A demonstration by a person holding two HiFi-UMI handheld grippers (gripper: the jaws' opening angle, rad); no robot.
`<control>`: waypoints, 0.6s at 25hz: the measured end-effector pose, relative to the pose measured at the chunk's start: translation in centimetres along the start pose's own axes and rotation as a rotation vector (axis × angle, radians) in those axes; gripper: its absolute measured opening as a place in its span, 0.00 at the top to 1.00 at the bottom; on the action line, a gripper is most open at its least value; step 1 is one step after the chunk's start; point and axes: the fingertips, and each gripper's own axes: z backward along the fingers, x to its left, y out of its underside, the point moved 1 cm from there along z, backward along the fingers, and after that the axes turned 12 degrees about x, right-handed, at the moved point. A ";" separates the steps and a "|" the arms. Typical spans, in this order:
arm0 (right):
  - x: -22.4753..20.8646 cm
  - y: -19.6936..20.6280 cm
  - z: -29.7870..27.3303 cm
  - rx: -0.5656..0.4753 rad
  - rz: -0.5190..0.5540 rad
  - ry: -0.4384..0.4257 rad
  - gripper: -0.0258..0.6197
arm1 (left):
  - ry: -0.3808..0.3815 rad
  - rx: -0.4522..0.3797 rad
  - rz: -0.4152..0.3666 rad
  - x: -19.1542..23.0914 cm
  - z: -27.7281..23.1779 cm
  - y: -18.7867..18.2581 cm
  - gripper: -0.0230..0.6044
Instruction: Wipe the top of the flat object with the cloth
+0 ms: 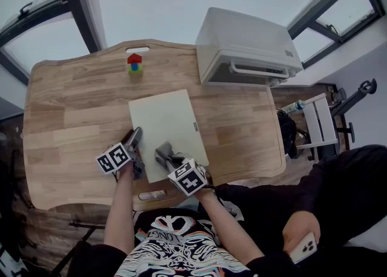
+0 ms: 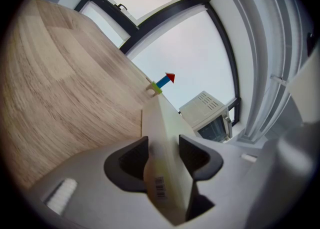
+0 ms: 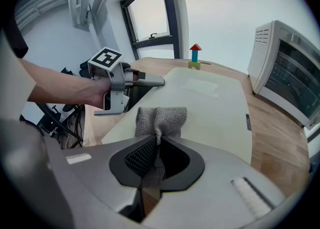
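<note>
A pale cream flat board [image 1: 169, 121] lies on the wooden table [image 1: 66, 118]. My left gripper [image 1: 136, 138] is shut on the board's left edge; in the left gripper view the board [image 2: 165, 133] runs edge-on between the jaws of that gripper [image 2: 163, 159], a barcode sticker facing me. My right gripper [image 1: 164, 156] is shut on a bunched grey cloth [image 1: 162, 149] that rests on the board's near end. In the right gripper view the cloth [image 3: 161, 117] sticks out past the gripper [image 3: 157, 142] onto the board [image 3: 210, 103], with the left gripper [image 3: 150, 80] holding the edge beyond it.
A small toy tower of coloured blocks [image 1: 134, 63] stands at the table's far side. A white box-shaped appliance [image 1: 245, 49] occupies the back right corner. A white folding chair [image 1: 317, 126] stands right of the table. A second person's hand holds a phone [image 1: 304, 247] at lower right.
</note>
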 end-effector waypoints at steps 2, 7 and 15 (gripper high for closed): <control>-0.4 0.1 0.1 -0.001 -0.010 -0.001 0.93 | -0.001 -0.001 0.000 0.0 0.0 0.0 0.57; -1.9 0.2 0.9 -0.014 -0.048 0.009 0.93 | -0.004 -0.003 -0.003 -0.1 0.0 -0.1 0.57; -4.2 0.9 1.9 -0.032 -0.100 0.048 0.93 | -0.005 -0.006 -0.005 -0.1 0.0 -0.1 0.57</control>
